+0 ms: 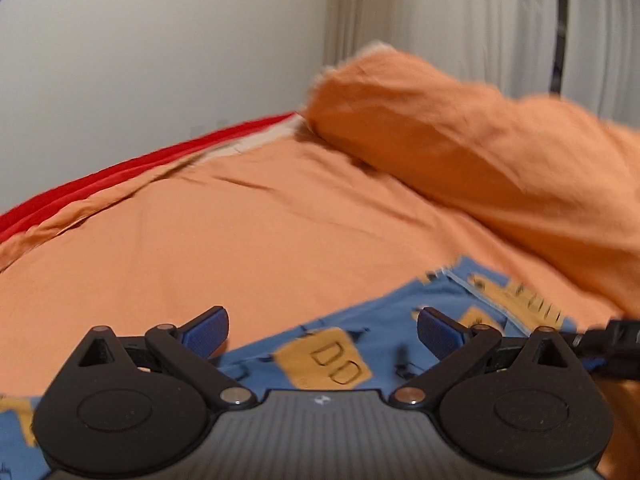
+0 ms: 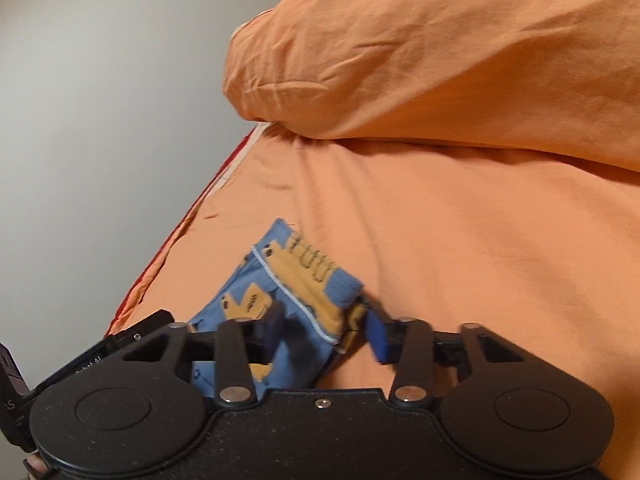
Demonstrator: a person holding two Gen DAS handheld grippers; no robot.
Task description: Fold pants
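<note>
Blue patterned pants (image 2: 296, 296) lying on orange bed sheet (image 1: 240, 232) near orange pillow (image 2: 440, 60), left tongs (image 1: 322, 332) wide open above them, right tongs (image 2: 326, 332) partly closed around a bunched edge, grip uncertain

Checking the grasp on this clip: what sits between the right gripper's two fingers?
In the right wrist view, a bunched edge of the blue patterned pants lies between the right gripper fingers, over the orange sheet.
</note>
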